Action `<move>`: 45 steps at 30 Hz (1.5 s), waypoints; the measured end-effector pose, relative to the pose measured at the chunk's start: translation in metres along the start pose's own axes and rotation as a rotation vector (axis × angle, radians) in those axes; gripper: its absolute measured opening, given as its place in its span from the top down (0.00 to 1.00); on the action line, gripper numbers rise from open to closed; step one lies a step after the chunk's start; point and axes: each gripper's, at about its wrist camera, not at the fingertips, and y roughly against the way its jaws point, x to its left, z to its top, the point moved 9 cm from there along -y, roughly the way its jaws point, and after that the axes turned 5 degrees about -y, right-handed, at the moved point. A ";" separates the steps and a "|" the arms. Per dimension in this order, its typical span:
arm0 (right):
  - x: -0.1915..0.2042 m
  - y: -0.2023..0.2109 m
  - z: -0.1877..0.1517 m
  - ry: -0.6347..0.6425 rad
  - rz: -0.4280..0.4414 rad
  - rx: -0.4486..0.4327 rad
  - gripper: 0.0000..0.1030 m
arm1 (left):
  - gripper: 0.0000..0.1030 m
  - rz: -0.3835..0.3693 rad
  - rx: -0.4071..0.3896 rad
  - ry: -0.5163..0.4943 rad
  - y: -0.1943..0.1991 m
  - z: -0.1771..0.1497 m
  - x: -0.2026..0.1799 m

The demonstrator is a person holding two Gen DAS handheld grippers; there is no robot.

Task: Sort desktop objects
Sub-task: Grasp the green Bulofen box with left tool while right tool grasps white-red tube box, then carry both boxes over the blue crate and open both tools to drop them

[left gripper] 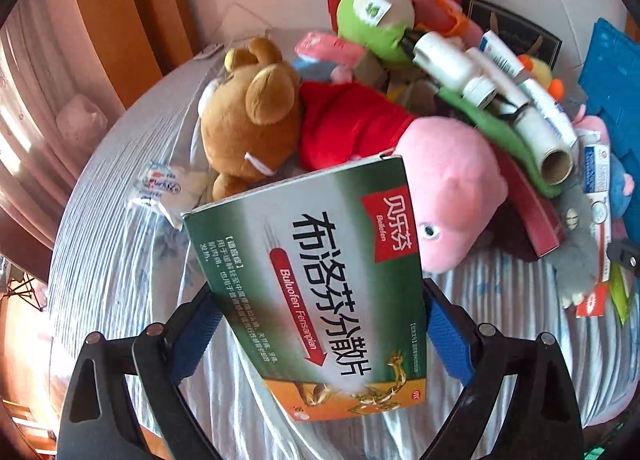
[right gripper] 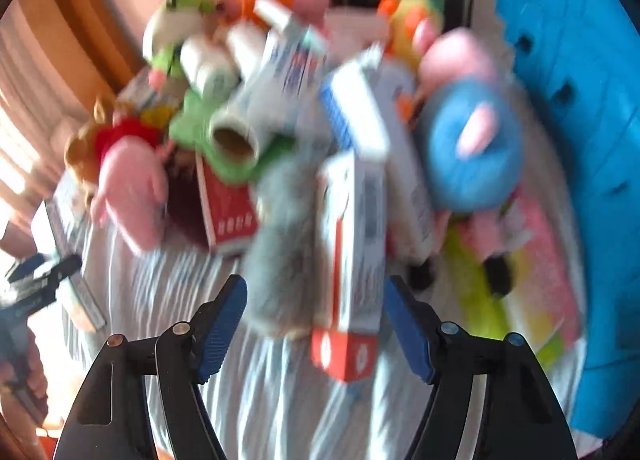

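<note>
- The left gripper (left gripper: pixel 320 336) has its blue fingers (left gripper: pixel 448 340) pinching a green medicine box (left gripper: pixel 316 280), held up over the striped bench (left gripper: pixel 120 244).
- Behind the box lie a brown bear (left gripper: pixel 248 116) and a pink pig toy (left gripper: pixel 452 188).
- The right gripper (right gripper: pixel 318 324) hangs with fingers (right gripper: pixel 222 328) spread; a red-and-white carton (right gripper: pixel 352 268) lies between them, untouched, beside a blurred grey toy (right gripper: pixel 280 252).

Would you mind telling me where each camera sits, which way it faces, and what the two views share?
Left wrist: on the left tool, facing down over the striped cloth toward the toy pile; its blue pads grip a green medicine box.
Right wrist: on the right tool, angled down at the same pile, blurred; its pads stand apart, empty.
Shared: pink pig, cardboard roll, blue bin.
</note>
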 end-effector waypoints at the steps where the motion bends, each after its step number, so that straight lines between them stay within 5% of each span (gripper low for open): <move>1: -0.007 -0.003 0.011 0.001 -0.020 -0.007 0.36 | 0.09 0.000 -0.008 -0.003 -0.003 -0.007 0.004; 3: -0.021 -0.008 0.007 -0.022 -0.041 -0.006 0.53 | 0.10 -0.002 -0.022 -0.013 -0.005 -0.003 0.004; 5: -0.029 -0.024 0.008 -0.063 -0.049 0.022 0.57 | 0.12 -0.009 -0.034 -0.018 0.005 0.007 0.004; 8: -0.021 -0.032 -0.016 -0.108 0.022 0.079 0.78 | 0.13 -0.014 -0.064 -0.033 0.010 0.014 0.000; 18: 0.002 0.086 0.023 0.018 0.026 -0.167 0.78 | 0.14 -0.072 -0.245 -0.065 0.080 0.056 -0.031; 28: -0.002 0.229 0.079 0.021 -0.018 -0.500 0.78 | 0.14 -0.178 -0.468 -0.159 0.172 0.120 -0.120; 37: -0.097 0.360 0.098 -0.052 -0.129 -0.684 0.78 | 0.14 -0.347 -0.608 -0.274 0.261 0.161 -0.253; 45: -0.215 0.425 0.095 -0.095 -0.336 -0.700 0.78 | 0.14 -0.525 -0.580 -0.358 0.323 0.172 -0.387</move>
